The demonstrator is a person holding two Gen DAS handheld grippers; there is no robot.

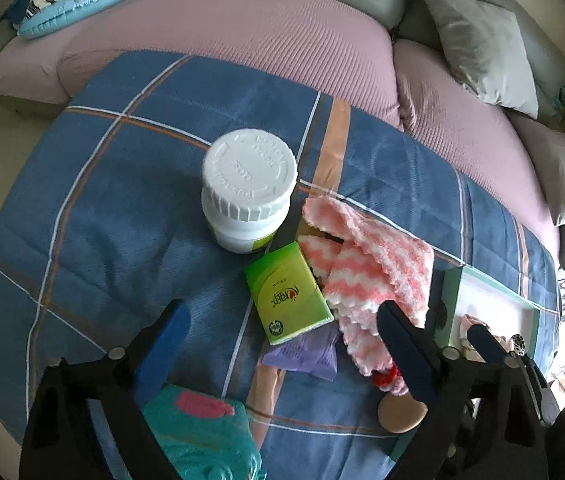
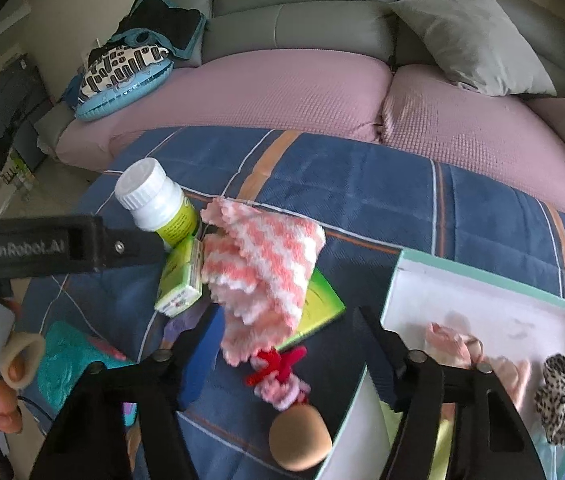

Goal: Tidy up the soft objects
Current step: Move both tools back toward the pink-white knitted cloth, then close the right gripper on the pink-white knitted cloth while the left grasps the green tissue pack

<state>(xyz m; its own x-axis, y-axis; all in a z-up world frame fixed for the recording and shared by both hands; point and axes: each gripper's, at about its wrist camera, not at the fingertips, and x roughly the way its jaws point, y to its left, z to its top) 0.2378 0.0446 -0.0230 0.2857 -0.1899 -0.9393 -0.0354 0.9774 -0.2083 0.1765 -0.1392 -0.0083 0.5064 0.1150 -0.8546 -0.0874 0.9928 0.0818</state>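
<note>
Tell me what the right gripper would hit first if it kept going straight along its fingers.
Most likely the red and pink hair tie lying between the open right gripper fingers, with the striped cloth just beyond; depth is uncertain.

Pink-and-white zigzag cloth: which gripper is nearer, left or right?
Right. The right gripper is open around the pink-and-white zigzag cloth's lower edge. The left gripper is also open, centred over the green tissue pack, cloth beside its right finger.

So the bottle (image 1: 248,190) sits mid-frame on the blanket (image 1: 102,220), tissue pack (image 1: 288,292) just below-right of it, towel (image 1: 370,268) draped right of that. Box (image 2: 494,300) is lower right, sofa (image 2: 302,20) across the top.
</note>
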